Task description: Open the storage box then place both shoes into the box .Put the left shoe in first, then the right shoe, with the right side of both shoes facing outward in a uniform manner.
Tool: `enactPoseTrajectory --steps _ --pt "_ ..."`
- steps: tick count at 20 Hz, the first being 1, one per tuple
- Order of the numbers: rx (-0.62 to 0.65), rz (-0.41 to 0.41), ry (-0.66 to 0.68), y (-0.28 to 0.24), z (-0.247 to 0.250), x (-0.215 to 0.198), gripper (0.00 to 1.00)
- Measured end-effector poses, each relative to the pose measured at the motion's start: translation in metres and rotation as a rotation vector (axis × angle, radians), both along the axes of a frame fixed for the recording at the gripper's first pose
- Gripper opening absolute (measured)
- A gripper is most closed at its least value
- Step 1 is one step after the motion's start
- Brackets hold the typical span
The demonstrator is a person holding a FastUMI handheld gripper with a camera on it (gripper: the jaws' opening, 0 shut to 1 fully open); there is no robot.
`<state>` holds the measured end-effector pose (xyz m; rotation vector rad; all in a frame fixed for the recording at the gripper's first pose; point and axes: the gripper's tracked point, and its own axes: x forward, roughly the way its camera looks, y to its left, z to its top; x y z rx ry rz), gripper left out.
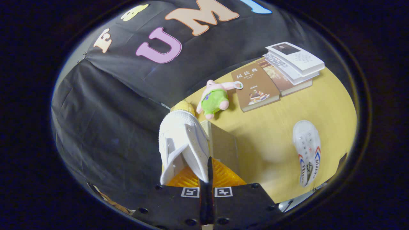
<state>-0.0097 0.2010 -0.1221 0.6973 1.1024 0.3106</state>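
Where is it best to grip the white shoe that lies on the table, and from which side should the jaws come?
Grip the second white shoe from above, across the narrow middle of its sole: it lies sole-up on the yellow table with bare wood on both long sides. The gripper is busy now, shut on the collar of the first white shoe, held above the orange storage box.

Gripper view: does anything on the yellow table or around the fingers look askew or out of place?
Nothing is spilled or damaged. One oddity: the gripper fingers are pinched on the edge of a white canvas shoe, which hangs heel-up over the orange-floored storage box. The second white shoe lies alone on the yellow table.
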Motion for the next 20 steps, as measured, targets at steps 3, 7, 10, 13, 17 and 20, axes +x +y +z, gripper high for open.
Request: enactPoseTrajectory --steps 3,7,10,13,17,20 --pt "-0.016 0.004 -0.011 0.037 -0.007 -0.002 0.03" --pt "-0.069 0.033 0.012 0.082 -0.034 -0.011 0.03" --pt "-0.109 0.041 0.032 0.108 -0.056 -0.014 0.03" --pt "-0.167 0.032 0.059 0.12 -0.08 -0.014 0.04" --pt "-0.215 0.071 0.102 0.144 -0.101 -0.024 0.1" --pt "-0.196 0.099 0.067 0.148 -0.099 -0.021 0.26"
